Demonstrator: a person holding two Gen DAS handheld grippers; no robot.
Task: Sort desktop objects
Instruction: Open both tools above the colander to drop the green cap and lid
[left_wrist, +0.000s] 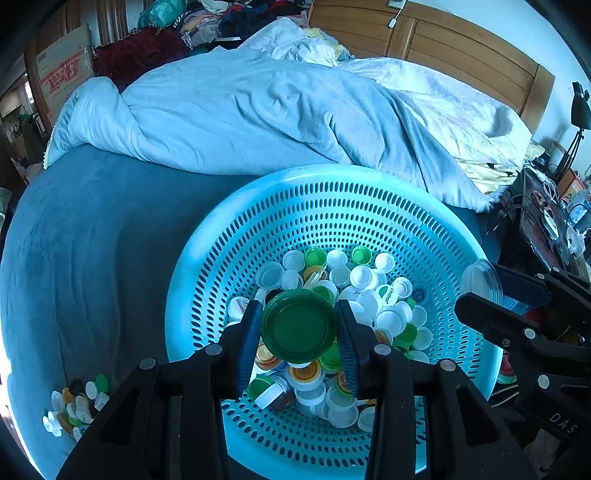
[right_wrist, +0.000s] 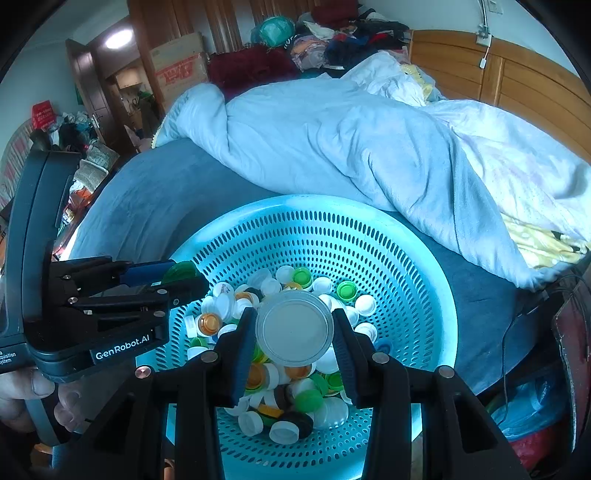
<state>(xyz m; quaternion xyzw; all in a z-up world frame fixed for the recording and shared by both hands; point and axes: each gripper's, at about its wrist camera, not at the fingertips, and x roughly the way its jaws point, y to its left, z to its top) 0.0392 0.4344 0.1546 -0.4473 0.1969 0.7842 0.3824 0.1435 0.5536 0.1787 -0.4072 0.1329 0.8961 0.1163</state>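
green lid is pinched in the left tool, clear lid in the right tool. both hang mid-frame above the basket of caps, likely lifted out for sorting.

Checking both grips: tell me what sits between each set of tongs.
Left wrist view: the left tongs clamp a green lid. Right wrist view: the right tongs clamp a clear lid.
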